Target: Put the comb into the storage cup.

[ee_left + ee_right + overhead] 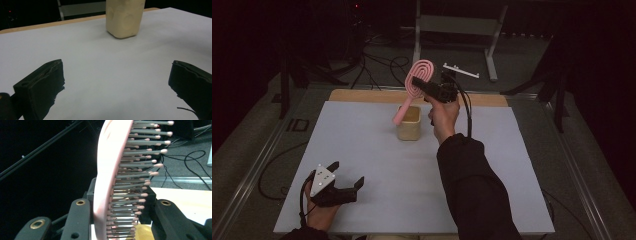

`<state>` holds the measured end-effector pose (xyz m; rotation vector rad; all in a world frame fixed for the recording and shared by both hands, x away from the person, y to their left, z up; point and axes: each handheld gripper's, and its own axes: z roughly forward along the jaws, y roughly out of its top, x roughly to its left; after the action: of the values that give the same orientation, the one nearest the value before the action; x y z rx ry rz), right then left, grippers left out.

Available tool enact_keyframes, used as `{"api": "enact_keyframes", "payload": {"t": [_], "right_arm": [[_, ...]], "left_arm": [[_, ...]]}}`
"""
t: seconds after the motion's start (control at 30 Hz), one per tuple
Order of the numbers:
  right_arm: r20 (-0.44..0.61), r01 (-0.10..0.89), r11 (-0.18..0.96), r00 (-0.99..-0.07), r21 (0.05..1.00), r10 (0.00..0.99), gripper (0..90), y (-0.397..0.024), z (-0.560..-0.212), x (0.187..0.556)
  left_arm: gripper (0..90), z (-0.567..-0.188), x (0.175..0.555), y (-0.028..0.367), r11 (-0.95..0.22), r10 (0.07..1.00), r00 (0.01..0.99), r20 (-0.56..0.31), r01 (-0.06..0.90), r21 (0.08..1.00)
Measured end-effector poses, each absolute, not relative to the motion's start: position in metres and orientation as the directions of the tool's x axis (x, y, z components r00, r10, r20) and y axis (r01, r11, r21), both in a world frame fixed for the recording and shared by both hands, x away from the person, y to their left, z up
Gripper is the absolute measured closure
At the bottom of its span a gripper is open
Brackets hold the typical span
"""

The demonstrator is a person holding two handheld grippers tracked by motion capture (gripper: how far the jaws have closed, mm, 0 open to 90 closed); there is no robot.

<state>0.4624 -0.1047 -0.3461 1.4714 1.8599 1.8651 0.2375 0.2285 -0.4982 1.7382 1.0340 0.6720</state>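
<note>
A pink hairbrush (414, 85) hangs above the cream-coloured cup (409, 123) at the back middle of the table, its handle end pointing down toward the cup's mouth. My right gripper (419, 84) is shut on the hairbrush head. In the right gripper view the pink brush (107, 182) stands between the jaws with its grey bristles pointing right. My left gripper (346, 175) rests near the table's front left corner, open with nothing in it. In the left gripper view the cup (124, 17) stands ahead, beyond the wide-apart jaws.
A grey sheet (377, 170) covers the table, with a wooden strip (362, 96) along its far edge. Behind the table are cables (377, 65), a metal frame (457, 25) and a small white part (460, 70) on the floor.
</note>
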Motion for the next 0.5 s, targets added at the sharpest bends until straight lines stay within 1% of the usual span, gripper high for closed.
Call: {"api": "enact_keyframes", "payload": {"t": [0.1,0.5], "right_arm": [[0.511,0.514,-0.229,-0.514,0.827,0.689,63.7,-0.1056,-0.3462,0.4631],[0.510,0.494,-0.254,-0.500,0.832,0.700,63.7,-0.1087,-0.3476,0.4660]], "left_arm": [[0.7,-0.4982,0.2375,0.2285,-0.172,0.873,0.487,-0.016,0.339,0.925],[0.7,-0.4983,0.2375,0.2285,-0.172,0.873,0.488,-0.016,0.338,0.925]]}}
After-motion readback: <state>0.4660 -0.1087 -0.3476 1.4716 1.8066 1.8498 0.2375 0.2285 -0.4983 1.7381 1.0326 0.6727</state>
